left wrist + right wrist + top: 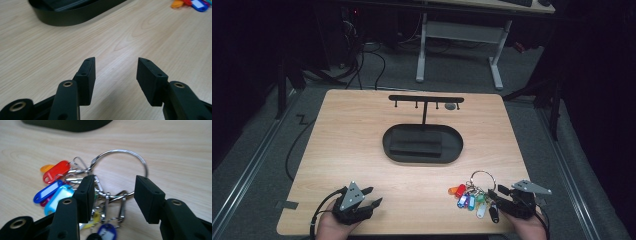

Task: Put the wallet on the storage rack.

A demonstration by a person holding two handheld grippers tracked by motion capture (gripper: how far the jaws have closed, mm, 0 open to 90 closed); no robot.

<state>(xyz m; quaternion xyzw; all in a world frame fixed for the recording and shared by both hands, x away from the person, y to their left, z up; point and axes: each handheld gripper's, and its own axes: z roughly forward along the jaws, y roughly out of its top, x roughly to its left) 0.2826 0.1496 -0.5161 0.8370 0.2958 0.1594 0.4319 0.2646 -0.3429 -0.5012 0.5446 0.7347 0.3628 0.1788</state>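
Note:
A large silver key ring [120, 152] with several coloured plastic tags [53, 171] lies on the wooden table [362, 150] near the front right. My right gripper [115, 178] is low over it. The jaws stand apart on either side of the ring's near arc and its hanging clips [107, 202], with gaps between pads and metal. From above, the right gripper [492, 197] sits just right of the tags [467, 197]. My left gripper [376, 196] rests at the front left, open. In its own view the left gripper [116, 60] has only bare wood between its jaws.
A black oval tray [387, 142] sits mid-table with a black T-shaped hook stand [426, 98] rising behind it; a small grey object [451, 106] hangs near its right end. The tray's wall [75, 17] lies ahead of the left gripper. A white desk frame [462, 35] stands beyond the table.

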